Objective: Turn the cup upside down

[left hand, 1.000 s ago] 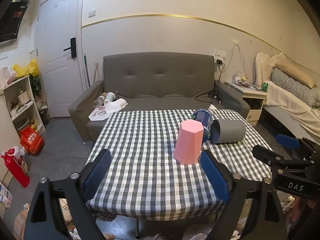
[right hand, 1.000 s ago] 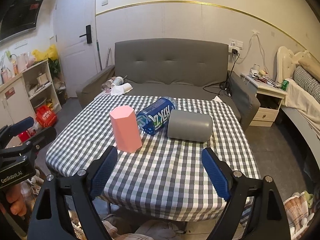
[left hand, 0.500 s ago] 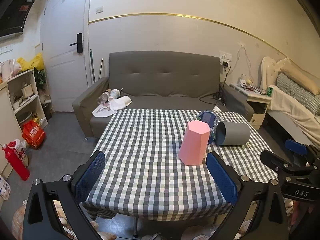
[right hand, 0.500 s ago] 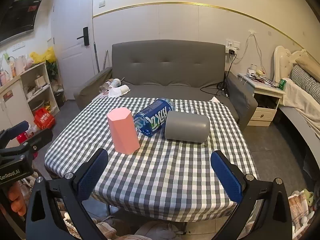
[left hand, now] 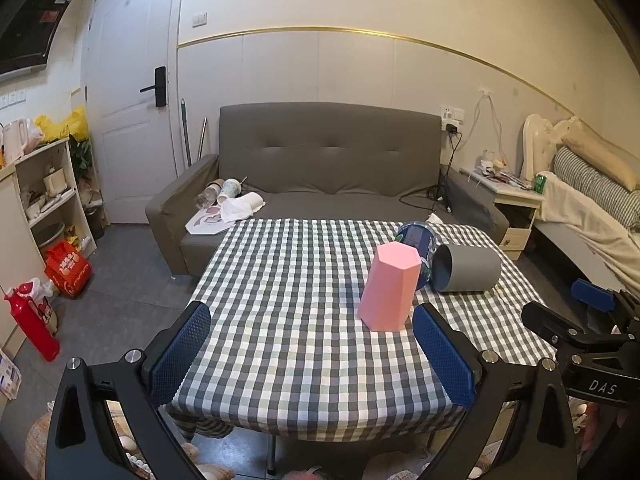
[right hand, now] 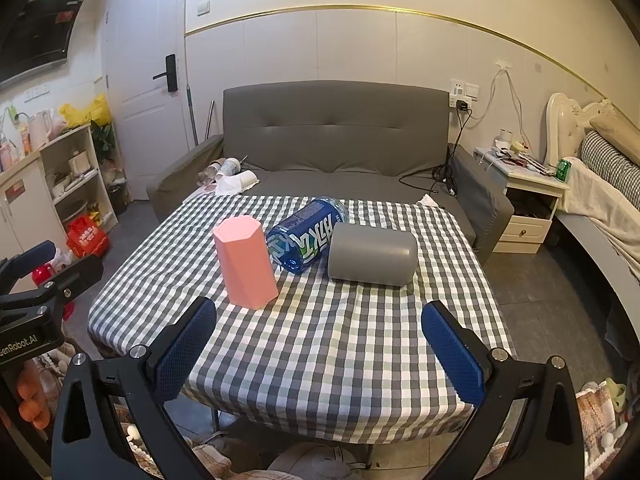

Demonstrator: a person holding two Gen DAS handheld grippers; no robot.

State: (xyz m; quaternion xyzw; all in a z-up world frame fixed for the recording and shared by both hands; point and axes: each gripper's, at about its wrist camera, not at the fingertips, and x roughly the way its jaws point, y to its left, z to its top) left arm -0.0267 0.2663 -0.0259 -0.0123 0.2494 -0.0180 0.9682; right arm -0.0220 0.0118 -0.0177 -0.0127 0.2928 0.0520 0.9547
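A pink hexagonal cup (left hand: 390, 286) (right hand: 245, 266) stands on the checked table with its narrow closed end up. A grey cup (left hand: 466, 268) (right hand: 372, 254) lies on its side to its right, its mouth facing left. My left gripper (left hand: 312, 354) is open and empty over the table's near edge, well short of the pink cup. My right gripper (right hand: 320, 354) is open and empty over the near edge, short of both cups. The right gripper also shows at the right of the left wrist view (left hand: 592, 300).
A blue bottle (right hand: 306, 238) (left hand: 416, 240) lies on its side between the two cups, touching both. The checked tablecloth (right hand: 340, 340) covers the table. A grey sofa (right hand: 336, 148) stands behind it, shelves at left, a nightstand (right hand: 524, 204) and bed at right.
Both grippers have pulled back and risen slightly from the table, and their jaws have opened a little wider. The cups and bottle have not moved.
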